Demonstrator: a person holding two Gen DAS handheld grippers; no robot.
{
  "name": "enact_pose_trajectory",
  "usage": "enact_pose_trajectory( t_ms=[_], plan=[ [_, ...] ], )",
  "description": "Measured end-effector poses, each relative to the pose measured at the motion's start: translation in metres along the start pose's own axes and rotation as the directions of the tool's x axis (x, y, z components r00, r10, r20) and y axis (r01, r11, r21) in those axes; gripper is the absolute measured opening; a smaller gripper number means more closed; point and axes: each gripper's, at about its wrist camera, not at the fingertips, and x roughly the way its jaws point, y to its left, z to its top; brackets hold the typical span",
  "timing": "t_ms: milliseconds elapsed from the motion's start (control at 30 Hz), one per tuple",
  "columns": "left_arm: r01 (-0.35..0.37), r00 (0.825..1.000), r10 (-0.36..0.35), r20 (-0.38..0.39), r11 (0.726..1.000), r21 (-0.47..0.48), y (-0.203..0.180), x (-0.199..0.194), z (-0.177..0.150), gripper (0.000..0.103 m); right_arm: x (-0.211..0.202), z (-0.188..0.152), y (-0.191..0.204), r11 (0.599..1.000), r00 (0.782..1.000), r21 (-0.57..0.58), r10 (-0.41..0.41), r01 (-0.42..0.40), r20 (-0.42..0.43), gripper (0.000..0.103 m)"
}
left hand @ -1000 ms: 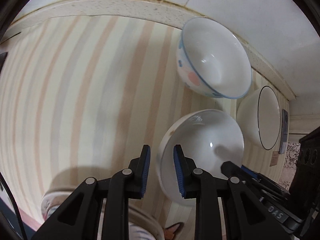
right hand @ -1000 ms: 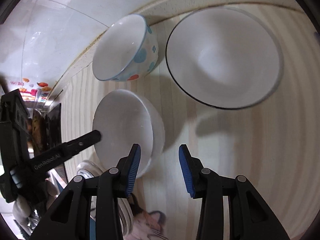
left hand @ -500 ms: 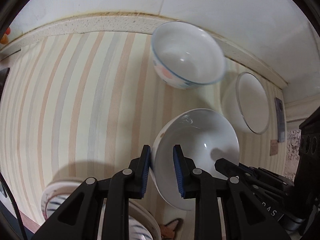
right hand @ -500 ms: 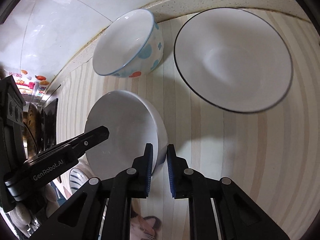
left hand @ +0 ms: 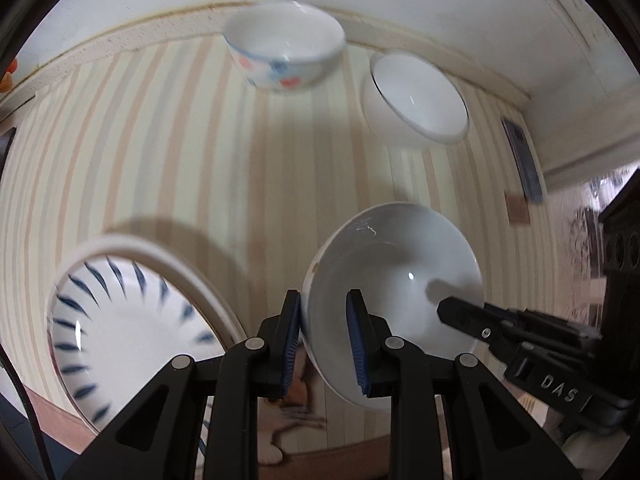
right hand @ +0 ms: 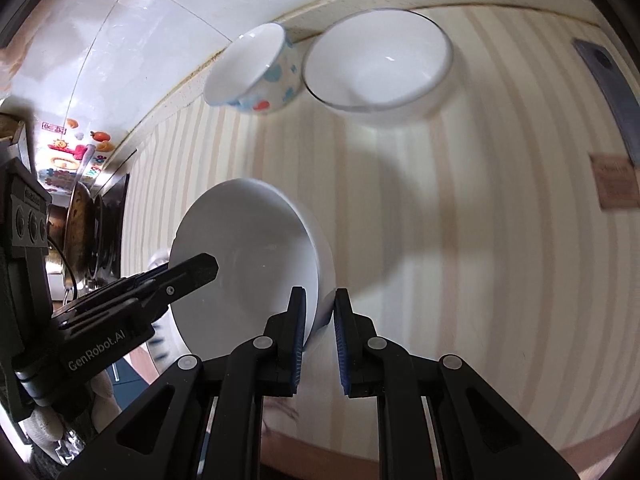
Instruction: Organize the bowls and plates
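Left claw (left hand: 323, 340) clamps near rim of plain white bowl (left hand: 394, 304); right claw (right hand: 320, 336) clamps opposite rim. Bowl empty, tilted, above striped worktop (left hand: 160, 152). Dotted bowl (left hand: 284, 56), black-rimmed bowl (left hand: 416, 100) empty at back. Blue-dashed plate (left hand: 128, 328) left, nothing on it.

Bowls and a plate spread across a table (left hand: 132, 152).
Two bowls sit side by side at the back wall; nearer, a third bowl (left hand: 394, 280) is raised, a plate (left hand: 120, 332) to its left.
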Motion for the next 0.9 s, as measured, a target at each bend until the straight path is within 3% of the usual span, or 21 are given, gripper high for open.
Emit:
enact_pose_trajectory(
  t_ms=[300, 667, 900],
  plan=[
    [-0.037, 0.997, 0.040, -0.062, 0.998, 0.048, -0.019, 0.031, -0.027, 0.021, 0.002, -0.044, -0.036, 0.999, 1.000, 0.044, -0.012, 0.013, -0.027, 0.016],
    [-0.075, 0.996, 0.079, -0.047, 0.994, 0.082, -0.034, 0.043, -0.029, 0.021, 0.011, -0.055, -0.055, 0.998, 0.999, 0.064, -0.013, 0.016, -0.049, 0.016],
    [-0.059, 0.997, 0.061, -0.039, 0.997, 0.053, -0.028, 0.015, -0.026, 0.021, 0.005, -0.051, -0.058, 0.997, 0.998, 0.071, 0.005, 0.000, -0.064, 0.016]
  ],
)
